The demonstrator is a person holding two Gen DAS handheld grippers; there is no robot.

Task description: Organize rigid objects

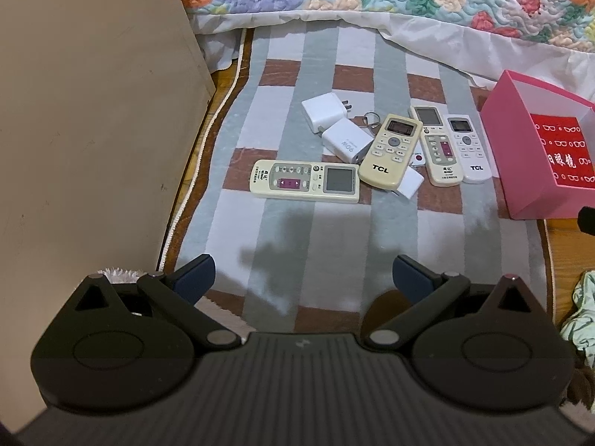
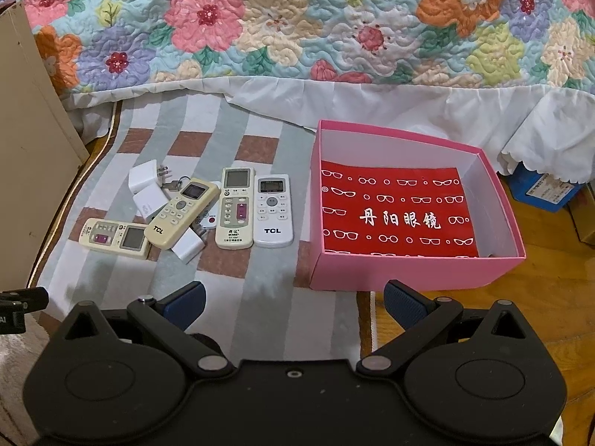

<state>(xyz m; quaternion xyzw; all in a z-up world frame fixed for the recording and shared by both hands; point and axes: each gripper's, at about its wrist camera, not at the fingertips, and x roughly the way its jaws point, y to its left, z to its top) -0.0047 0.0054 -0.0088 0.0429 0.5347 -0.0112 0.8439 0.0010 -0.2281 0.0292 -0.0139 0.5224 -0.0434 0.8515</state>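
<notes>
Several remotes lie on a checked rug: a cream one lying sideways, a cream TCL remote, a cream upright one and a white TCL remote. White charger plugs, a key ring and a small white fob sit among them. An open pink box with a red liner stands to their right, with nothing else inside. My left gripper hovers open before the remotes. My right gripper is open, near the box's front left corner.
A floral quilt with a white frill hangs along the back. A beige cabinet side stands at the left. Wooden floor shows right of the rug, with a blue box under the frill and pale green cloth nearby.
</notes>
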